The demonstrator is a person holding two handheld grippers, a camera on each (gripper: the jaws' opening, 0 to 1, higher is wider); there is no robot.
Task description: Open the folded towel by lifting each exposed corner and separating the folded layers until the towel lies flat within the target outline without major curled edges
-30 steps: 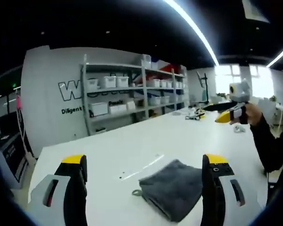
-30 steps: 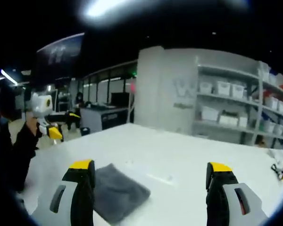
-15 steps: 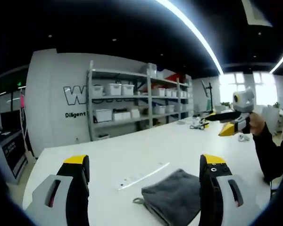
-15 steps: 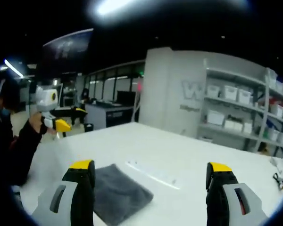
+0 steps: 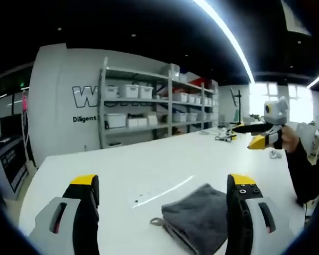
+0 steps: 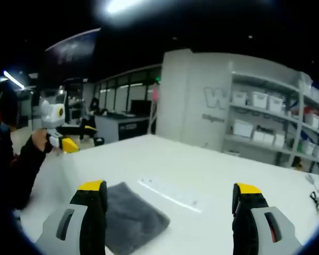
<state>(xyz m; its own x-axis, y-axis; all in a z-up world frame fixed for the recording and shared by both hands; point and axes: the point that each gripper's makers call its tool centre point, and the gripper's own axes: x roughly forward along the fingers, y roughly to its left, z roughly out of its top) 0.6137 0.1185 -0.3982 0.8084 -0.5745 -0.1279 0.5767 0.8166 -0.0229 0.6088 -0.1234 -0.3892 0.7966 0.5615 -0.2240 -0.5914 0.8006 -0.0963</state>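
Basically we see a big white table [image 5: 149,170] with the folded dark grey towel [image 5: 199,222] lying on it, untouched, a small loop tag at its near corner; a faint pale strip [image 5: 162,191] on the table sits just beyond it. Over the last second both views have tilted and shifted a little, so we read that as hand motion, the towel itself looks unmoved. Our left gripper [image 5: 162,212] has its yellow-tipped jaws wide apart, holding nothing, towel by the right jaw. Our right gripper [image 6: 169,215] is likewise spread wide and empty, towel [image 6: 132,217] beside its left jaw. No corner lifted yet, so unfolding hasn't started, we judge.
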